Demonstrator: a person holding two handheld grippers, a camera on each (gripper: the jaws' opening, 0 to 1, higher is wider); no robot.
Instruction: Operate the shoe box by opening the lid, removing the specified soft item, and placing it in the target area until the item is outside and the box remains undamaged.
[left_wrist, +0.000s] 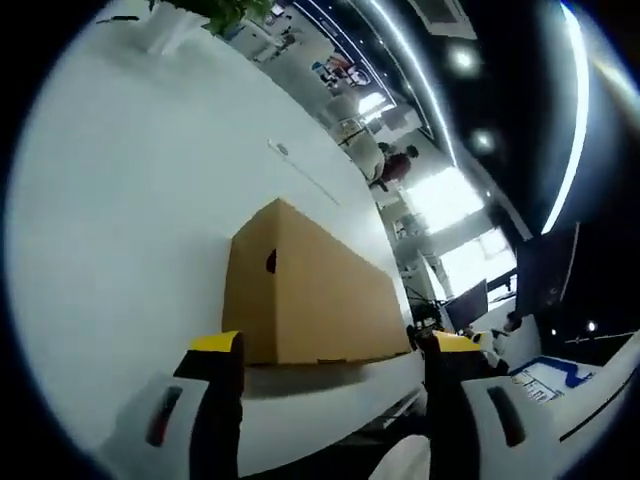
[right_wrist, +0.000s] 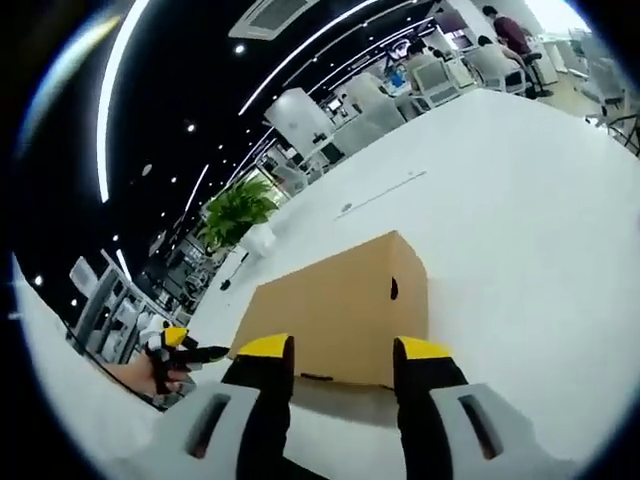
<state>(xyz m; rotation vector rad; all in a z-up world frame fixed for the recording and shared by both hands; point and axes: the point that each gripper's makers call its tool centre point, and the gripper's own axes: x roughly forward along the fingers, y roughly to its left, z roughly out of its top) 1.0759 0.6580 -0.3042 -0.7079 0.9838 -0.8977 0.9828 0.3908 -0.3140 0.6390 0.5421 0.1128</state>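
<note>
A closed brown cardboard shoe box lies on the white table, with a small round hole in its end face. My left gripper is open just short of the box's long side, its yellow-tipped jaws wide apart. In the right gripper view the same box sits straight ahead, lid down. My right gripper is open, its jaws close in front of the box's near long edge with nothing between them. The left gripper appears at the left there, held in a hand.
The white table stretches wide around the box. A green potted plant stands at its far end. Desks, chairs, monitors and a seated person fill the office beyond. A dark monitor stands off the table's edge.
</note>
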